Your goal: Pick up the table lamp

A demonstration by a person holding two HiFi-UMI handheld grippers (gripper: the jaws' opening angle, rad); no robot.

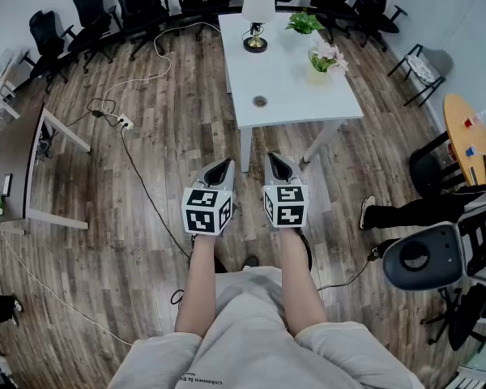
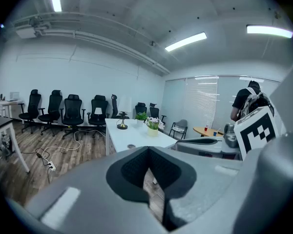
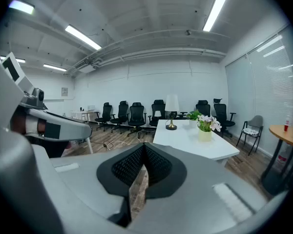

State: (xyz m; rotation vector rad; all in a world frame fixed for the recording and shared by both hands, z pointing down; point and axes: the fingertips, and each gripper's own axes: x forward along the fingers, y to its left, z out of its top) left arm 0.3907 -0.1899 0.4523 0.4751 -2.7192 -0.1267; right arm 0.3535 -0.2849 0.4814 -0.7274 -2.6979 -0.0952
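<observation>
Nothing done yet: my left claw [image 1: 223, 166] and right claw [image 1: 274, 160] are closed and empty, well short of the table lamp [image 1: 257, 14].

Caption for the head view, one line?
Left tongs and right tongs, shut, face the white table bearing the table lamp.

No words or numbers legible; only black-and-white square code markers on left marker cube [image 1: 206, 209] and right marker cube [image 1: 285, 204], plus small print on grey garment [image 1: 251, 327], too tiny to read.
</observation>
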